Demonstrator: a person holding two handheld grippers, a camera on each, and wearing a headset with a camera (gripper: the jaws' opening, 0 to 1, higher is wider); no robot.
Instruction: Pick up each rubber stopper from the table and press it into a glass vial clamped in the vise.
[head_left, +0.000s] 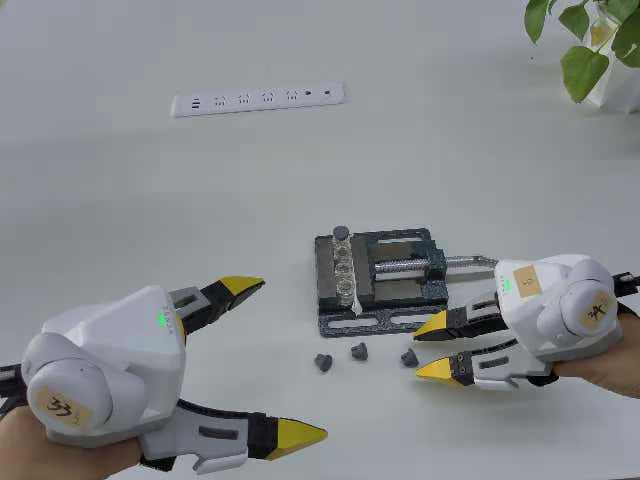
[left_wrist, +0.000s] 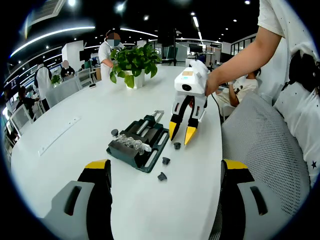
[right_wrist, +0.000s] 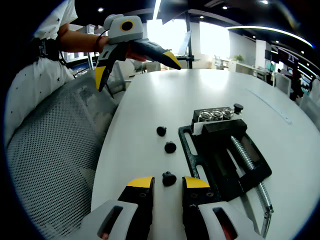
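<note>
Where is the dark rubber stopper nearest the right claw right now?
In the head view, the small dark rubber stopper lies on the white table, rightmost of three, just left of the right claw and below the dark metal vise.

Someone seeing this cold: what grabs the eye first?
The dark vise at centre, clamping a row of glass vials, the farthest already stoppered. Three loose rubber stoppers lie just in front of it, the right tool open by the rightmost one, the left tool open wide.

Left tongs (head_left: 293, 358) and right tongs (head_left: 417, 354) (white shells) have black jaws, yellow tips.
</note>
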